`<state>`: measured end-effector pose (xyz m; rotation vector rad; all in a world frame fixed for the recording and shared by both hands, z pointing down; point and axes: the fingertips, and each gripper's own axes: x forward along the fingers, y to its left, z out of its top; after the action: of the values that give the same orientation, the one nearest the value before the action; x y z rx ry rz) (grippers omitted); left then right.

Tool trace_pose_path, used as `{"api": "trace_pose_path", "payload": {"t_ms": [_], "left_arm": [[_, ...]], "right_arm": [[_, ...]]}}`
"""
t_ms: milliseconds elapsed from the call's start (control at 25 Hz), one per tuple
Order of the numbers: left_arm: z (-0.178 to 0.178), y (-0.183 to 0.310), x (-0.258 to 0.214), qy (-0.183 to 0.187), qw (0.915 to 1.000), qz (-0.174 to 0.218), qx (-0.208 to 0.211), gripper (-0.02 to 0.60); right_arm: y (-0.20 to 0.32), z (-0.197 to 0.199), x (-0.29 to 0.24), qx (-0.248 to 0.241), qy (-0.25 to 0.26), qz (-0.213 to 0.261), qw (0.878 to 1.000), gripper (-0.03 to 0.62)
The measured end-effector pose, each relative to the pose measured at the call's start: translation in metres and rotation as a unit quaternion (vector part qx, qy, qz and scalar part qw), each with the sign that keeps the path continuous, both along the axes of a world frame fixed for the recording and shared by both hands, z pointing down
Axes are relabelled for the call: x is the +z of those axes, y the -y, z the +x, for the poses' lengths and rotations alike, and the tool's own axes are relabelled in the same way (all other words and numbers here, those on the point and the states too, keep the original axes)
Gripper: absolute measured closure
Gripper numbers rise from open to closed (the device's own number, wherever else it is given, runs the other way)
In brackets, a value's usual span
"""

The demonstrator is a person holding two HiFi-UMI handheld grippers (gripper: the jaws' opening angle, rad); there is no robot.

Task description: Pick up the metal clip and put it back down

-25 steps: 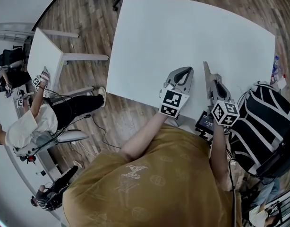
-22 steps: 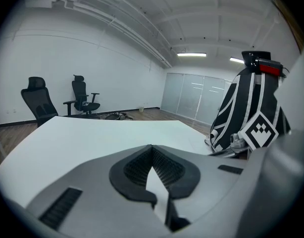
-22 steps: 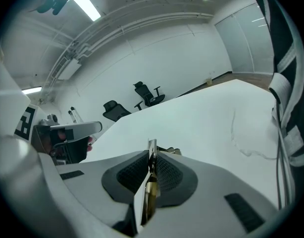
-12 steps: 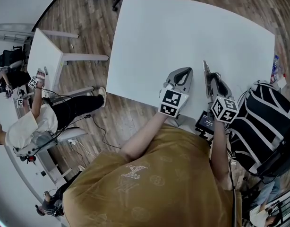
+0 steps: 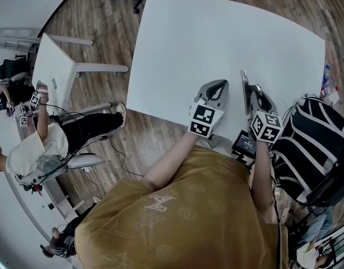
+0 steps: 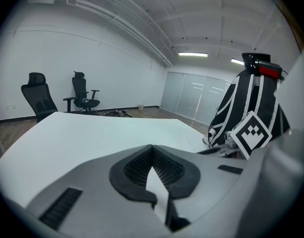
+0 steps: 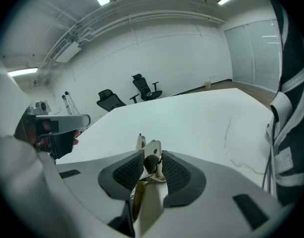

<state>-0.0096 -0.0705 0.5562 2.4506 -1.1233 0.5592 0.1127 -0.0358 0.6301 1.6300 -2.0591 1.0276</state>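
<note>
Over to the right gripper [image 7: 152, 154]: its jaws have just been easing apart, and the metal clip [image 7: 152, 147] stands upright between the ribbed black pads [image 7: 126, 171]. Both pads look to be touching its sides. It's a shiny, flat-bladed spring clip, its tip poking forward over the smooth white table [image 7: 201, 118]. The left gripper [image 6: 152, 148] has a grey shell and its pads meet tip to tip, holding nothing.

L claw [image 5: 219, 85], R claw [image 5: 253, 94] w/ metal clip [image 5: 243, 79], by table [image 5: 217, 32] edge
</note>
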Motion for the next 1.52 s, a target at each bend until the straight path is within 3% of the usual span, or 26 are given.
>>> {"api": "trace_pose_path", "payload": {"t_ms": [280,480,880,1160,1520], "left_arm": [[0.001,-0.002,-0.006,0.0,1.0,0.005,0.006,0.577],[0.003,-0.006,-0.006,0.002,1.0,0.0,0.009,0.577],[0.003,-0.008,-0.011,0.0,1.0,0.006,0.007,0.576],[0.002,-0.007,-0.026,0.0,0.999,0.044,-0.002,0.577],[0.001,-0.013,-0.031,-0.01,0.999,0.043,-0.003,0.576]], "right_arm": [[0.001,0.0,-0.001,0.0,0.013,-0.003,1.0,0.499],[-0.001,0.0,-0.005,-0.007,-0.026,0.009,1.0,0.496],[-0.003,0.006,-0.009,0.008,-0.049,0.02,0.999,0.496],[-0.007,0.015,-0.012,0.033,-0.044,0.028,0.998,0.496],[-0.013,0.021,-0.025,0.049,-0.037,0.04,0.997,0.496]]}}
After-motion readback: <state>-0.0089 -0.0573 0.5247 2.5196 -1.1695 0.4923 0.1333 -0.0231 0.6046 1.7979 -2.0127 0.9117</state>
